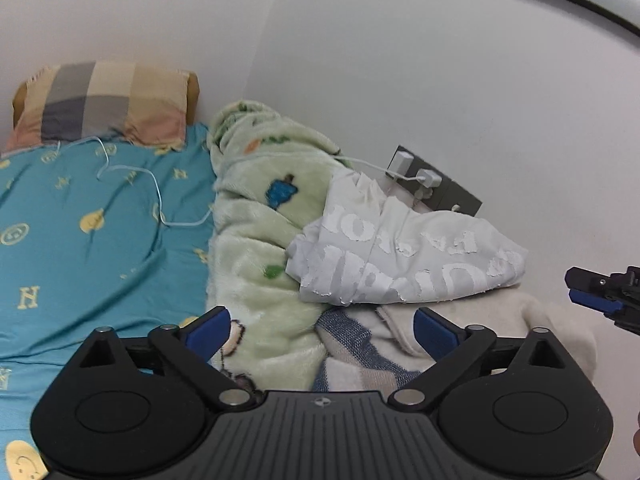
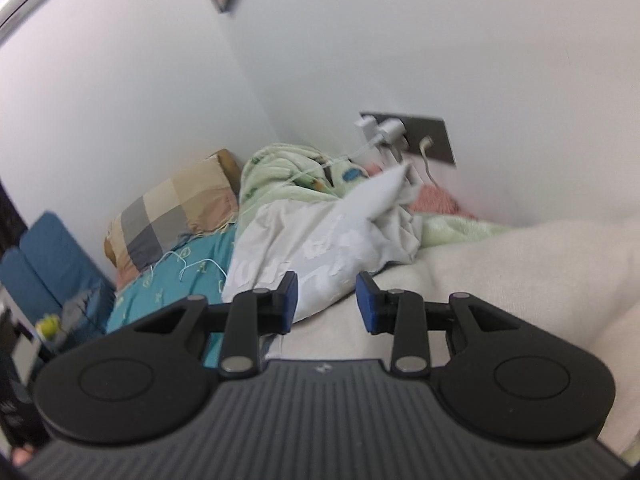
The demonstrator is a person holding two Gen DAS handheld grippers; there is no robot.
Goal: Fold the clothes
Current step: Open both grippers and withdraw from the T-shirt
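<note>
A crumpled pale grey T-shirt with white lettering (image 1: 404, 256) lies on the bedding by the wall; it also shows in the right wrist view (image 2: 316, 240). My left gripper (image 1: 322, 332) is open and empty, a short way in front of the shirt, above a blue-and-white striped cloth (image 1: 348, 344). My right gripper (image 2: 326, 300) is open and empty, its fingers just short of the shirt's near edge, above a cream blanket (image 2: 500, 272). The right gripper also appears at the right edge of the left wrist view (image 1: 592, 292).
A pale green fleece blanket (image 1: 256, 224) is heaped left of the shirt. A teal bedsheet (image 1: 92, 240) and checked pillow (image 1: 104, 100) lie further left. White chargers (image 1: 416, 170) sit in a wall socket behind the shirt, with a white cable (image 1: 156, 196) trailing across the bed.
</note>
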